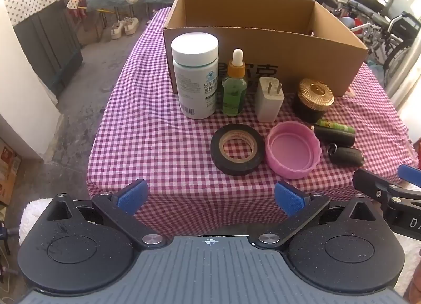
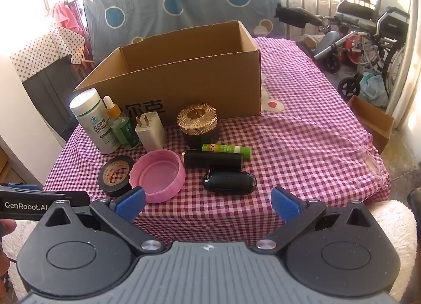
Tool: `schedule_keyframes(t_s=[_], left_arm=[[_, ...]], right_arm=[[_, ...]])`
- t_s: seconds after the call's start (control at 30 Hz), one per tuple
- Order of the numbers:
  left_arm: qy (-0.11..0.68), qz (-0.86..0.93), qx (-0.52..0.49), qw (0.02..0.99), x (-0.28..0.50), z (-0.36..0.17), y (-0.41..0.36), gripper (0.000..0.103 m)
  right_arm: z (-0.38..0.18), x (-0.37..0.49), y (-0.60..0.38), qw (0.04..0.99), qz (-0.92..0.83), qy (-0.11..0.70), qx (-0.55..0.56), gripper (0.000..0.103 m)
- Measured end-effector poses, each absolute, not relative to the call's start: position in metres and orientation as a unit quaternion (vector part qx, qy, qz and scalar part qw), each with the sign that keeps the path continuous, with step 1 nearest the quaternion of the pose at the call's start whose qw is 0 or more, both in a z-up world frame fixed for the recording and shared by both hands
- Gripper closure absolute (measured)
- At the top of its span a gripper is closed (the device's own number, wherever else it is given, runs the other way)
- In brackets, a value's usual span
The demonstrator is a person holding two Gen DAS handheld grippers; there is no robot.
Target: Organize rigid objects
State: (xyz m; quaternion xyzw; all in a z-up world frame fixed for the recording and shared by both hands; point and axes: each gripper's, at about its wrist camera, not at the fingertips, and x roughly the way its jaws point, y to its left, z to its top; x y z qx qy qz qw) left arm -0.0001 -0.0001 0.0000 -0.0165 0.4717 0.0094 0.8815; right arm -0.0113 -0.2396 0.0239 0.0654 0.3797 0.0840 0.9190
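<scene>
An open cardboard box [image 1: 263, 49] stands at the back of the checked table [image 1: 158, 133]. In front of it stand a white pill bottle [image 1: 196, 77], a green dropper bottle [image 1: 234, 88], a white charger plug [image 1: 269, 99] and a gold-lidded black jar [image 1: 314, 99]. Nearer lie a black tape roll [image 1: 236, 148], a pink lid [image 1: 293, 150], a black cylinder [image 1: 334, 134], a green stick [image 1: 335, 125] and a black key fob [image 1: 347, 155]. My left gripper [image 1: 210, 198] is open and empty before the table's front edge. My right gripper [image 2: 208, 202] is open and empty, near the key fob [image 2: 229, 183].
The box [image 2: 184, 80] looks empty inside where visible. A wheelchair [image 2: 368, 41] stands at the right. A dark cabinet with a star-print cloth [image 1: 44, 22] stands at the left. A small cardboard piece [image 2: 371, 122] sits beside the table's right edge.
</scene>
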Motion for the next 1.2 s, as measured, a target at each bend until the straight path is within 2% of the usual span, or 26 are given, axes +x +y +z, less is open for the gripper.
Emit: schedule_keyframes(t_s=[1.2], left_arm=[[0.471, 0.013, -0.011, 0.882, -0.0018, 0.0030, -0.0007, 0.000]], right_arm=[[0.0290, -0.0128, -0.2358, 0.921, 0.086, 0.374, 0.061, 0.000]])
